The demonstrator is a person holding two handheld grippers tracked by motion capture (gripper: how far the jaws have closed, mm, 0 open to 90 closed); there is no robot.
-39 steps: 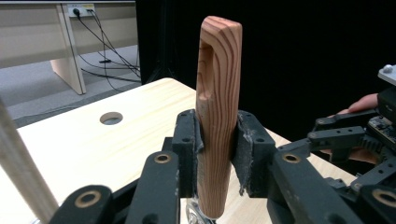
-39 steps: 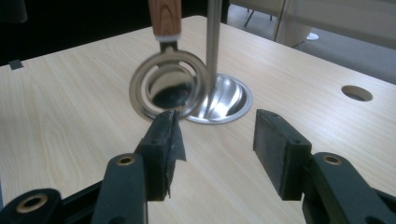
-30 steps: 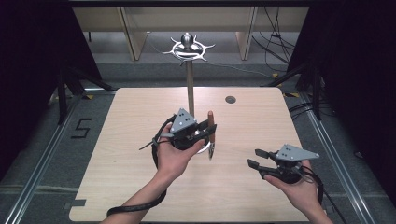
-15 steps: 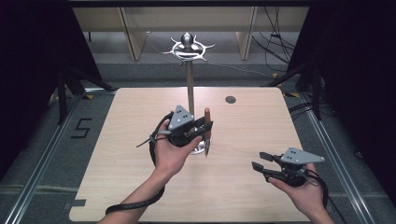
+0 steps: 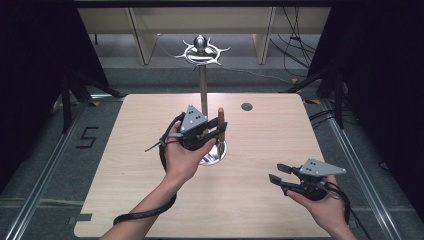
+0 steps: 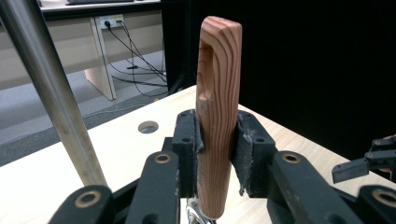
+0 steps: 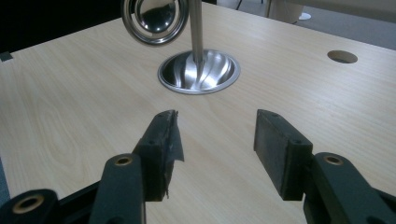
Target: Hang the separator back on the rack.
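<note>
Between the jaws of the left gripper (image 6: 217, 154), clenched on an upright brown striped wooden handle (image 6: 218, 107), just beside the shiny steel stand pole (image 6: 51, 93). Well apart, right gripper (image 7: 212, 140) released, empty above the light wooden table (image 7: 70, 93).

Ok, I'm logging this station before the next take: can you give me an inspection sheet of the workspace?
Surface: pale wooden table with a round hole.
Job's things: wooden handle with slot, upright; steel stand with round base and hook crown.
Clutter: nothing seen.
Grippers: left gripper clamps the handle; right gripper open, empty.
Cables: black cable trails from left gripper; loose wires on floor behind.
Surroundings: dark curtains, grey floor.
</note>
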